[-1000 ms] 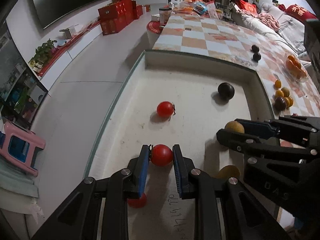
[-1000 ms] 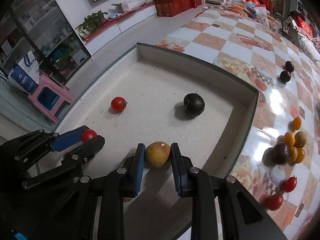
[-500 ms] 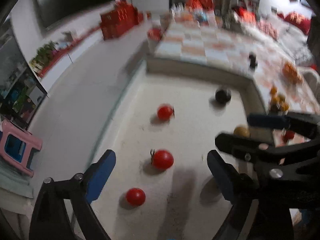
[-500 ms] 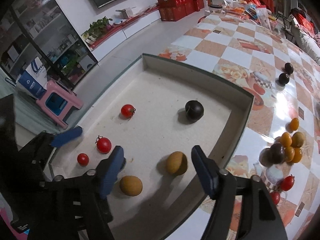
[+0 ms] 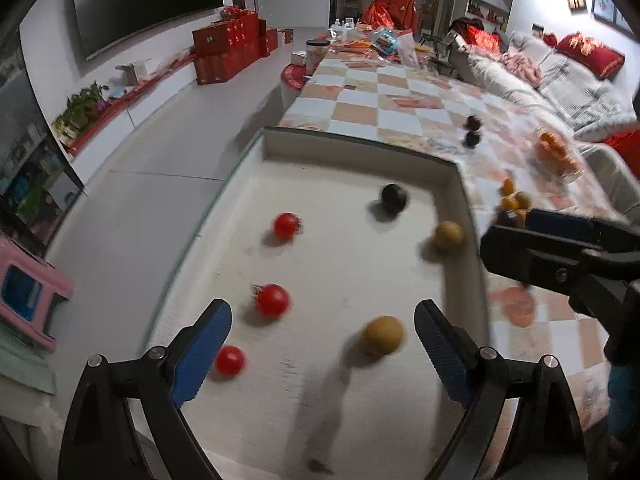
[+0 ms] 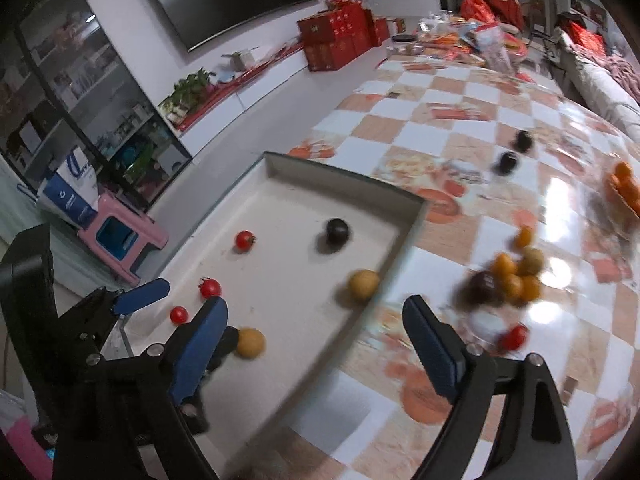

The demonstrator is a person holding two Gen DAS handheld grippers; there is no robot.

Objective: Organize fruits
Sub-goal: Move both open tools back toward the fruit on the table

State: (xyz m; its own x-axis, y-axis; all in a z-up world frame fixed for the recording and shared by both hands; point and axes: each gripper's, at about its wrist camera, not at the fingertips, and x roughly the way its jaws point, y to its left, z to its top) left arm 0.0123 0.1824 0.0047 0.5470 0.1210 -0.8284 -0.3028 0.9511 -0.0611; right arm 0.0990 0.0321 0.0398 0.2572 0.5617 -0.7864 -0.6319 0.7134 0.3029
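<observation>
Left gripper [image 5: 323,322]: jaws just spread wide, nothing held.
Right gripper [image 6: 315,319]: jaws just spread wide, nothing held.
Tray [image 5: 360,148]: tomatoes, yellow fruits, dark fruit contained.
Writing: none legible, possibly blurred.

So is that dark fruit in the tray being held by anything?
No, the dark fruit lies alone on the tray floor, far from both sets of open jaws.

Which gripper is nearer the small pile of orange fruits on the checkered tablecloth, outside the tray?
The right gripper. It hangs open at the tray's table-side edge, beside the pile. The left gripper is open over the tray's other side, above the tomatoes.
</observation>
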